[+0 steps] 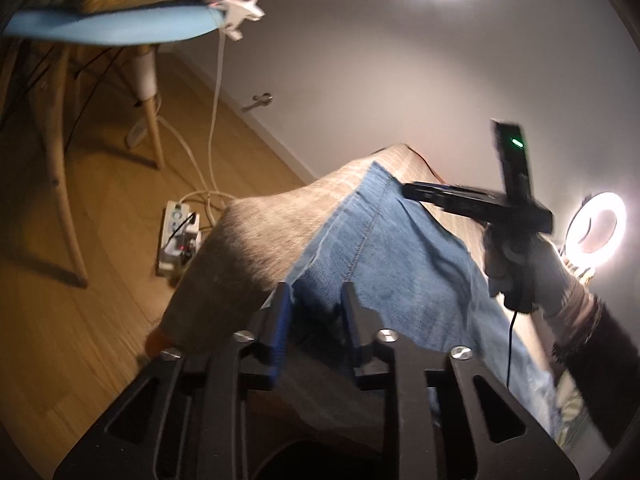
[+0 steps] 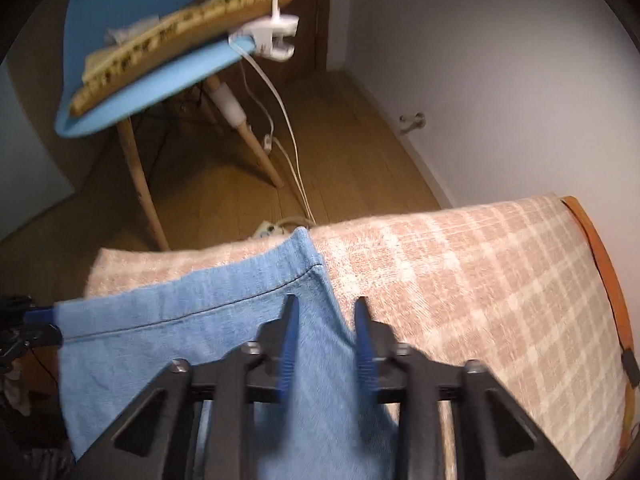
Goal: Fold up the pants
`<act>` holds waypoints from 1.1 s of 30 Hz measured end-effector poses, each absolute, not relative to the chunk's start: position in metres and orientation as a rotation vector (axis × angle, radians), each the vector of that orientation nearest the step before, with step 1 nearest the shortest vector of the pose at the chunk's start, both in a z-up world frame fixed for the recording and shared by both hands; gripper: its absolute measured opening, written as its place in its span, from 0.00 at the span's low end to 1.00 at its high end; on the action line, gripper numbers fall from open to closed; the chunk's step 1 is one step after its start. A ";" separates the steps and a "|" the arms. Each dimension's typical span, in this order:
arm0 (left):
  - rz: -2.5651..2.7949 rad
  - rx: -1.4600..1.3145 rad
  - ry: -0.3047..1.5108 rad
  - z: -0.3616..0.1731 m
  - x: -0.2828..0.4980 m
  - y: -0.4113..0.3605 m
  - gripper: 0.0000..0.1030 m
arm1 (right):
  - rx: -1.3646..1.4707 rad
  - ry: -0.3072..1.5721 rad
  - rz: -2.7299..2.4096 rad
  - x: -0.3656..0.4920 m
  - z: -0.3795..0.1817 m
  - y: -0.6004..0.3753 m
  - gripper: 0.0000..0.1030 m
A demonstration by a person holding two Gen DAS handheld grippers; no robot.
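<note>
Pants [image 2: 224, 328] on checked cloth [image 2: 480, 280], chair [image 2: 132, 92] beyond, power strip [image 1: 178, 236] on floor

My left claw [image 1: 316, 300] is black with blue pads [image 1: 280, 332]; my right claw [image 2: 326, 312] is the same black, its pads [image 2: 289, 344] blue too; the pants [image 2: 224, 332] are light blue denim with a dark stitched hem line; the cover [image 2: 480, 280] under them is beige-pink checked in cream, edged in orange; the chair [image 2: 168, 80] seat is sky blue on pale wooden legs; its cushion [image 2: 180, 36] is tan, patterned dark; the floor [image 1: 100, 208] is honey-brown wood; the wall [image 2: 500, 60] is white.
</note>
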State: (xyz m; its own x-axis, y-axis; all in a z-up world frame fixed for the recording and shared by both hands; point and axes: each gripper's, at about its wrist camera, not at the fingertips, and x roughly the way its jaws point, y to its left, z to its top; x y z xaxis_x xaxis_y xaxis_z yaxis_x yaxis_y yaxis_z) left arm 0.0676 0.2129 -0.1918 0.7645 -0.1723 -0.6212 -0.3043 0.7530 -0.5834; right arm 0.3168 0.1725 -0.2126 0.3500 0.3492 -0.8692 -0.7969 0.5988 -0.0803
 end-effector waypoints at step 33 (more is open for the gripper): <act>0.004 -0.992 0.607 -0.197 0.063 0.196 0.48 | -0.114 0.909 0.703 0.179 -0.137 -0.007 0.55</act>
